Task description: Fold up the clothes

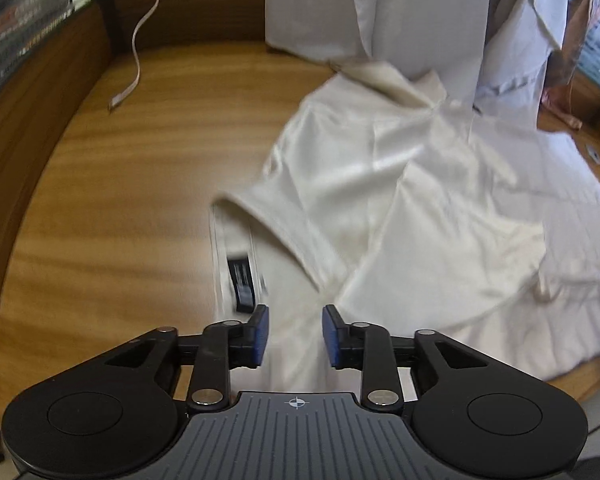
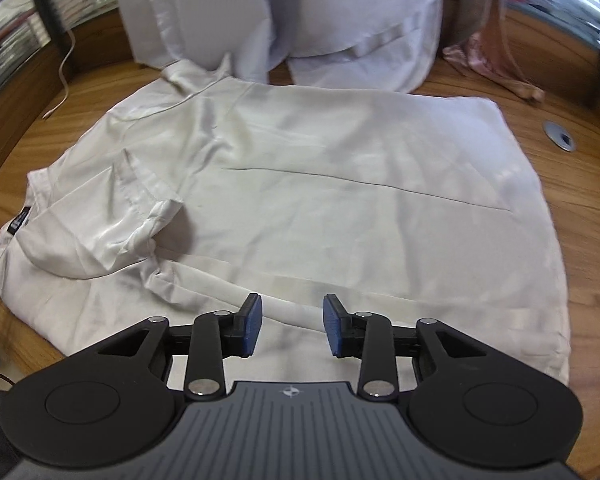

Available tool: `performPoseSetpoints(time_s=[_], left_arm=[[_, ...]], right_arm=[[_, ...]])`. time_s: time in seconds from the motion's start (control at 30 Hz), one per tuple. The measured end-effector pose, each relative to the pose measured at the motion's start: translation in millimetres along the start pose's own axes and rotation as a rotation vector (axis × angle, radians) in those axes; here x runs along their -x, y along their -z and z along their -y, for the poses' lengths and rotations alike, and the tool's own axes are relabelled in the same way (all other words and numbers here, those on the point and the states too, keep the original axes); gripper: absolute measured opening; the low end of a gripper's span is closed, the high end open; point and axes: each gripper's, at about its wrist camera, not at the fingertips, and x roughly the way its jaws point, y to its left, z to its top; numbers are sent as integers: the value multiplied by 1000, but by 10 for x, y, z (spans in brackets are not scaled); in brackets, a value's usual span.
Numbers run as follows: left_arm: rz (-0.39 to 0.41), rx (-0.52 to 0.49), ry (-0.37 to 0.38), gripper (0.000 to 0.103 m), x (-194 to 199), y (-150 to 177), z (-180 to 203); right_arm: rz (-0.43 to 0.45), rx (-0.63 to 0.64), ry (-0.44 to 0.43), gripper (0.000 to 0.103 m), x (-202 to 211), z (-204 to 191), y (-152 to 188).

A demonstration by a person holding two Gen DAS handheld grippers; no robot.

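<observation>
A cream satin shirt (image 1: 420,200) lies spread on the wooden table (image 1: 120,184), its black neck label (image 1: 242,280) facing up near the left edge of the cloth. My left gripper (image 1: 295,336) hovers over the shirt beside that label, its blue pads apart and nothing pinched between them. In the right wrist view the shirt (image 2: 320,184) fills the middle, with one short sleeve (image 2: 112,216) folded in over the body and the label (image 2: 18,222) at far left. My right gripper (image 2: 292,326) stands open above the shirt's near edge, holding nothing.
White garments (image 2: 220,8) hang down at the back of the table, with a pink garment (image 2: 488,40) to their right. A thin white cable (image 1: 140,40) trails on the far left. A round metal grommet (image 2: 559,135) sits in the tabletop at right. Shelves line the left side.
</observation>
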Motion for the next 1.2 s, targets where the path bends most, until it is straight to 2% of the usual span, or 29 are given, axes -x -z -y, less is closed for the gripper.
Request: performPoseSetpoints(time_s=[0.13, 0.3, 0.5, 0.57, 0.73, 0.9, 1.2], left_arm=[[47, -8, 11, 40, -22, -296, -26], [84, 6, -17, 47, -22, -581, 54], [121, 45, -11, 56, -54, -771, 236], [123, 81, -4, 61, -103, -805, 296], [74, 210, -13, 61, -288, -897, 423], [44, 356, 23, 65, -419, -1013, 503], [35, 490, 23, 67, -814, -1491, 600]], right_arm=[[28, -10, 26, 40, 15, 187, -34], [51, -52, 46, 40, 4, 491, -172], [63, -43, 60, 41, 27, 821, -462], [59, -25, 61, 41, 27, 936, -567], [8, 1, 44, 41, -13, 1248, -859], [-35, 45, 38, 42, -84, 1501, -1106], [-37, 104, 51, 43, -353, 1881, -1454]])
